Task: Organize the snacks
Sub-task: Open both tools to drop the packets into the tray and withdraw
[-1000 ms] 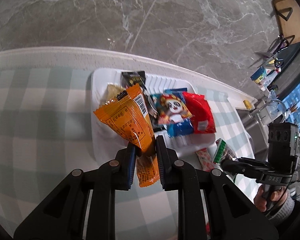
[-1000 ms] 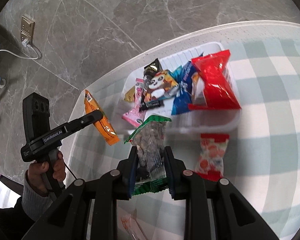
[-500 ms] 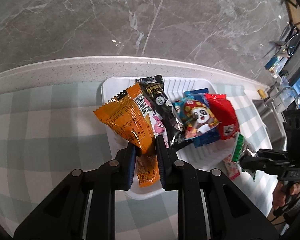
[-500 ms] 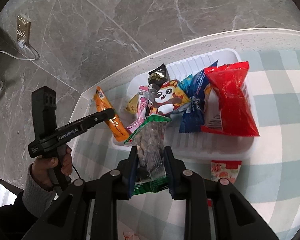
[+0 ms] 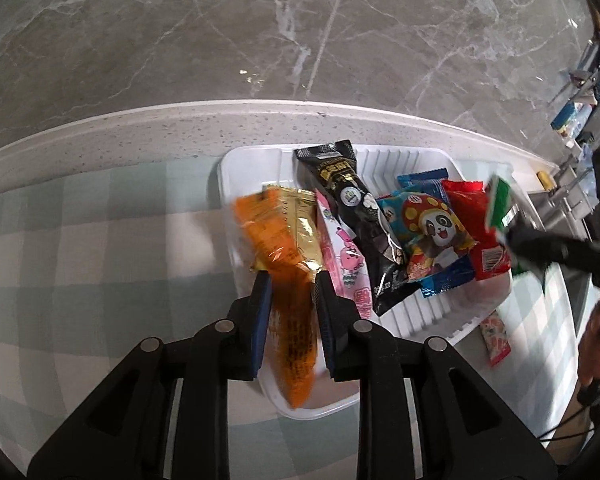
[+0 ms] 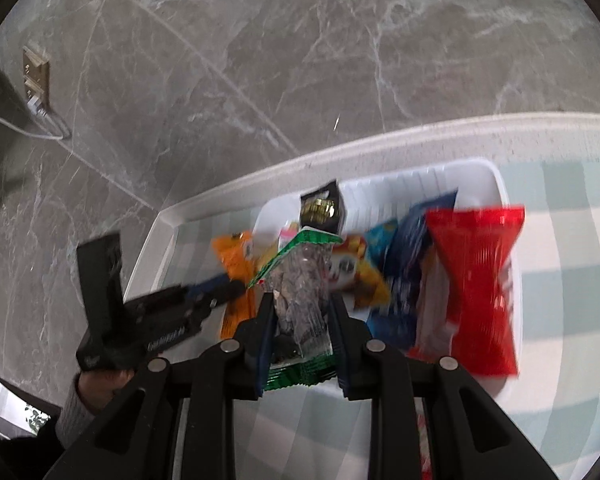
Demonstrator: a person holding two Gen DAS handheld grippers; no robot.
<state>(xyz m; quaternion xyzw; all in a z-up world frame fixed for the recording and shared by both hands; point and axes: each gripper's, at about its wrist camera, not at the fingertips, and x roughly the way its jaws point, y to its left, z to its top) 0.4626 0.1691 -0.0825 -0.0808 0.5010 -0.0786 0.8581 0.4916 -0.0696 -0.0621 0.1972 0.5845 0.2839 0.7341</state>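
A white tray [image 5: 400, 158] on the checked cloth holds several snack packs: gold, pink, black [image 5: 352, 200], a panda pack [image 5: 428, 232] and a red pack [image 5: 476, 220]. My left gripper [image 5: 290, 280] has its jaws parted around an orange packet [image 5: 284, 264] that lies blurred over the tray's left end. My right gripper [image 6: 300, 300] is shut on a green-edged clear packet [image 6: 300, 280] and holds it over the tray's [image 6: 476, 172] near edge. The red pack [image 6: 480, 276] lies at the right in that view.
A small red-and-white packet [image 5: 496, 340] lies on the cloth outside the tray's right side. The counter's white edge and a grey marble floor lie beyond. A wall socket [image 6: 36, 76] with a cable sits at the far left.
Both grippers moved forward over the tray. The left jaws have spread and the orange packet has dropped into the tray's left end. The right gripper still holds the green packet.
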